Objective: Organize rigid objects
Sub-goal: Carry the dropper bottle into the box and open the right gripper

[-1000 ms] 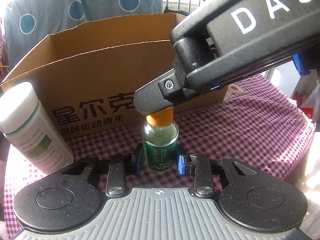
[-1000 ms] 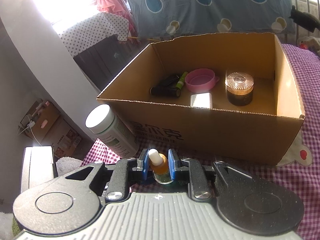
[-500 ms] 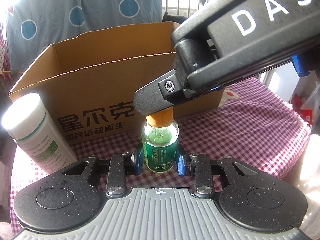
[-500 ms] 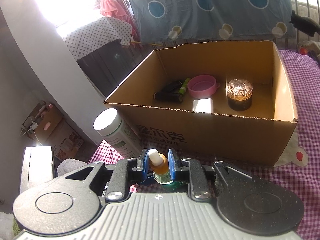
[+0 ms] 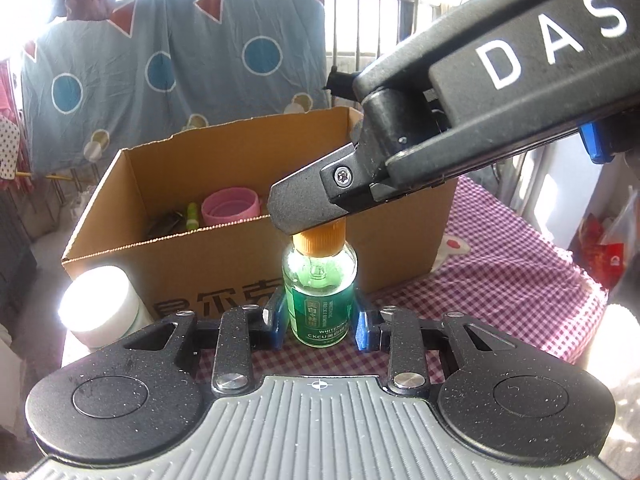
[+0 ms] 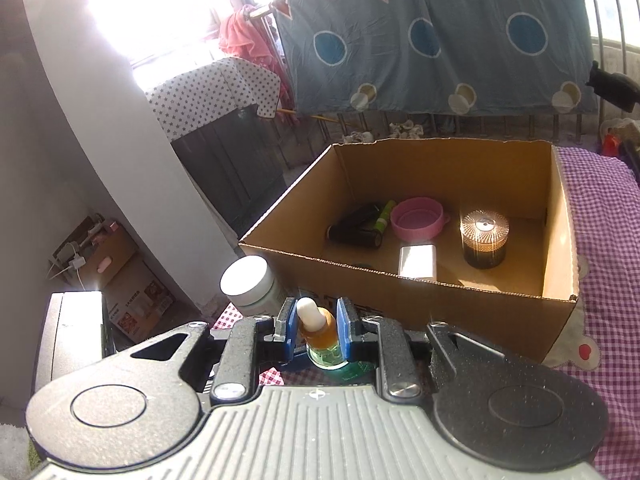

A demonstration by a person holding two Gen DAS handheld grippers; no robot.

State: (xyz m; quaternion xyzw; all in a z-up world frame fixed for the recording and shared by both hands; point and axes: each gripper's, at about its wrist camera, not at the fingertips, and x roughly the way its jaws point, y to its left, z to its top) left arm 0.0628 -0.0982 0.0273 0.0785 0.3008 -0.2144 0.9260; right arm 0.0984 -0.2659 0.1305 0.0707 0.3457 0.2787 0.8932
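Your left gripper is clamped on the glass body of the green dropper bottle, and your right gripper pinches the same bottle's orange neck below the white bulb; the bottle stands upright between them, in front of the cardboard box and over the checked cloth. The left wrist view shows the bottle's label and your right gripper reaching in from the upper right onto the cap; the box's near wall hides most of the inside there, leaving only the pink lid and a green tube visible. The right wrist view looks down into the box; there you see the pink lid, dark tubes, a white block and a ribbed-top jar; bare floor lies at the near right corner beside the jar and along the back wall. A white-capped bottle stands just beside the box's near left corner, near the cloth's left edge; to the right of the box the cloth lies open.
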